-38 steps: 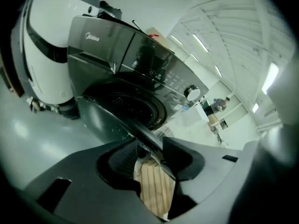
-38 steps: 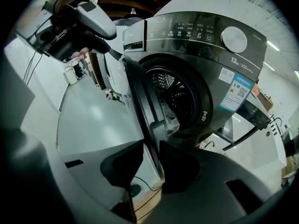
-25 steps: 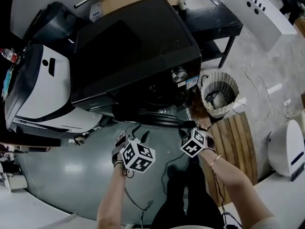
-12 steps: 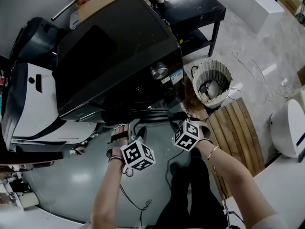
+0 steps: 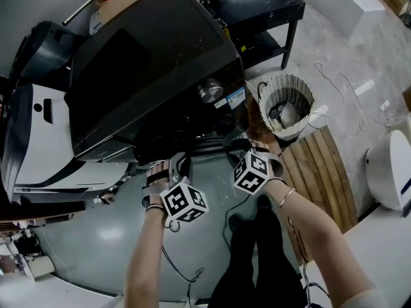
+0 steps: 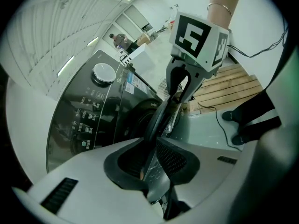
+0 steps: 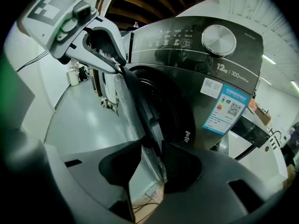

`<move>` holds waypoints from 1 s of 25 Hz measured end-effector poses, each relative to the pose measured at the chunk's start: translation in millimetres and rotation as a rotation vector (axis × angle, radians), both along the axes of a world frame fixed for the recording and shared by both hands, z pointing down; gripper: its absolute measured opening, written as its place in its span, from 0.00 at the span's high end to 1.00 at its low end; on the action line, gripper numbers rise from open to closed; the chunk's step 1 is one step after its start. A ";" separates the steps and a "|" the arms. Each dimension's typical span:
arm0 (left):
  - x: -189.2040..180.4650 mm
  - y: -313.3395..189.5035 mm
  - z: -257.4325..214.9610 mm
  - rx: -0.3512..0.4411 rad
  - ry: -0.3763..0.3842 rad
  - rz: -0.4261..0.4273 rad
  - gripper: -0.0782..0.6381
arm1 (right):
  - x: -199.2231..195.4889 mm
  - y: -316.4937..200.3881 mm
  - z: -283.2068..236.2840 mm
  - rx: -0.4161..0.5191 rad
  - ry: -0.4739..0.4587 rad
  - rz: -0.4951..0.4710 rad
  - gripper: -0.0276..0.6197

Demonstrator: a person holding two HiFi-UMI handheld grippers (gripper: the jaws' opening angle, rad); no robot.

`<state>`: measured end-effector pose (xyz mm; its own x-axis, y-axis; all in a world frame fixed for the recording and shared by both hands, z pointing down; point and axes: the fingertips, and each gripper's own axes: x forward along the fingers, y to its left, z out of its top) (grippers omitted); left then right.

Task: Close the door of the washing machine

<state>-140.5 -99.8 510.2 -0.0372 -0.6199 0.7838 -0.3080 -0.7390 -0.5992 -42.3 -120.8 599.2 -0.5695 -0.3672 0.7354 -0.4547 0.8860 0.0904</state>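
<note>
Your left hand-held gripper [image 6: 152, 146] has just been closing its jaws and now pinches the rim of the door [image 6: 160, 112], at the front of the washing machine [image 5: 154, 63]. Your right hand-held gripper [image 7: 150, 161] sits further along the same rim, on the side of the machine's round knob [image 7: 218, 40]. Its jaws have just been opening and stand spread. The door's edge lies between them against one pad, with a gap at the other. The door stands ajar, swung out from the machine's front.

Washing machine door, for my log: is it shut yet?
Open, ajar: in the right gripper view the door stands away from the washing machine's front, its edge between the right gripper's jaws.
</note>
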 end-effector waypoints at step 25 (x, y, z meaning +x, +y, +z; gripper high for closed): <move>-11.5 -54.0 4.3 0.035 0.030 -0.108 0.76 | -12.7 -71.2 1.9 0.080 0.001 0.039 0.71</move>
